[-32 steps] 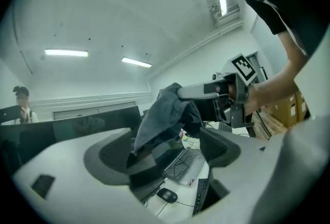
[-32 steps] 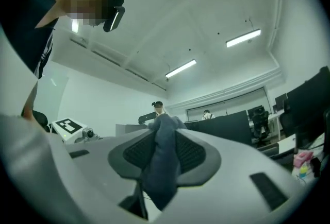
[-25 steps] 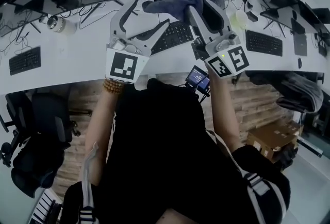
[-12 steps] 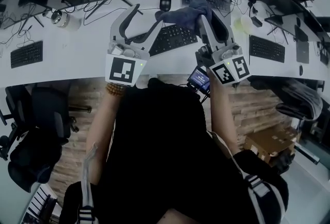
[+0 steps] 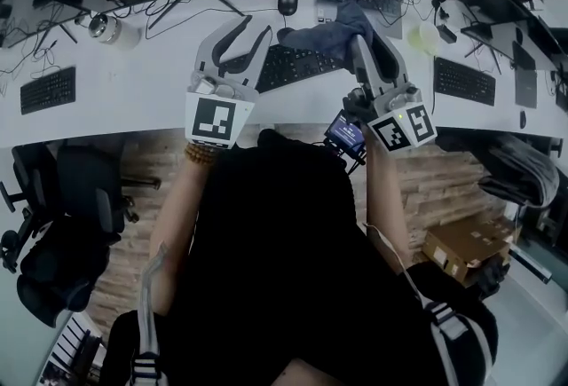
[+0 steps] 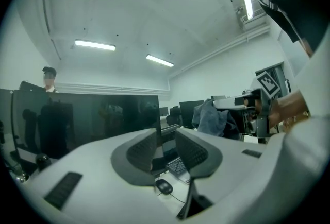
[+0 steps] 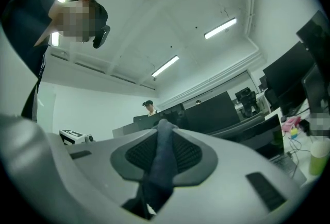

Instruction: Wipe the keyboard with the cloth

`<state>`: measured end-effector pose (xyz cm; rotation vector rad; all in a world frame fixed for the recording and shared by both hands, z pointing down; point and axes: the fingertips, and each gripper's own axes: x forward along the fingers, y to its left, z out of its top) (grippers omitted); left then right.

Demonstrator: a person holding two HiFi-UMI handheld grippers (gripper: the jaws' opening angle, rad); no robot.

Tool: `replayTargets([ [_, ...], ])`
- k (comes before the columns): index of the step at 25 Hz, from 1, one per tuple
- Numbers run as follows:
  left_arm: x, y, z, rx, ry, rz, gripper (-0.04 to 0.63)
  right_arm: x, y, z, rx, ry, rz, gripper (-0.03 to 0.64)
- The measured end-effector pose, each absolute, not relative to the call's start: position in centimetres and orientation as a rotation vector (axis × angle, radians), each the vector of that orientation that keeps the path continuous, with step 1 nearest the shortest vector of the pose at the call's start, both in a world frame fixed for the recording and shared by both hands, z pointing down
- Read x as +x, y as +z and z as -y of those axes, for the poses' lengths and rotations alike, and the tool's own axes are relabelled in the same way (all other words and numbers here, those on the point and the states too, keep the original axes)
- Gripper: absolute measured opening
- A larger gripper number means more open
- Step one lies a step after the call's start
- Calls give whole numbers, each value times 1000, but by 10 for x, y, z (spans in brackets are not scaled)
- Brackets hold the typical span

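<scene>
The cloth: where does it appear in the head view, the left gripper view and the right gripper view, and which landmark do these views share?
Head view: upper middle, the cloth is by the keyboard, at the right gripper tip.
Left gripper view: right of centre, hanging from that gripper.
Right gripper view: low centre, clamped in that gripper.
Shared landmark: the right gripper.

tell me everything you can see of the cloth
The cloth is dark blue-grey soft fabric, bunched and creased. The right gripper, whose jaws have just been closing, pinches one fold between its pads; the rest droops at the far edge of the black keyboard on the white desk.
</scene>
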<state>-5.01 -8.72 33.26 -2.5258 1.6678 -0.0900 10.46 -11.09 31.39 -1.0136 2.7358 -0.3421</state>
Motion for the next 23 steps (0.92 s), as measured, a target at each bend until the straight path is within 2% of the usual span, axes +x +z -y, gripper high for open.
replayTargets([
  [8,-45,347,81,-2573,-159,-1657,109,113,323,107,-1034,-369,-2721,77],
  [23,-36,338,62,-2571,-97,-1679,101,117,316,88,-948,-356,-2724,71],
])
